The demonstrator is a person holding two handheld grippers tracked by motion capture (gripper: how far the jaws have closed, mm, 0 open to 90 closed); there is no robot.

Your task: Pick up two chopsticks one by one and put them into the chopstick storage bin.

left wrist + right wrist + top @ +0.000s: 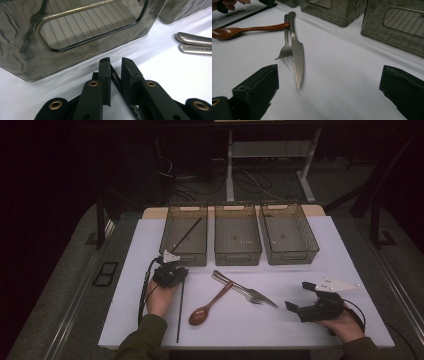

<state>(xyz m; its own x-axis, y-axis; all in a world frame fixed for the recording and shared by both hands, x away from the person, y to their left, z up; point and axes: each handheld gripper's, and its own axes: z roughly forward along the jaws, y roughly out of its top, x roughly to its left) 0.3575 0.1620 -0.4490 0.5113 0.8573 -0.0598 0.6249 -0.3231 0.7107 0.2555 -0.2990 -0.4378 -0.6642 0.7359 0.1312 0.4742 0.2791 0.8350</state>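
White table (310, 270) holds three bins (237, 240).

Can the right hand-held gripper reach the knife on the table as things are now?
Probably yes. The right hand-held gripper stands open and faces the knife, with bare table between them. The fork lies against the knife, which may complicate a clean grasp.

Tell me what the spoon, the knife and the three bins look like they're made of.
Spoon: looks like wood, reddish-brown with a smooth, slightly glossy surface. Knife: metal, probably stainless steel, grey with a brushed sheen and a serrated edge. Bins: likely smoky see-through plastic; the ribbed floor shows through the walls, which reflect light.
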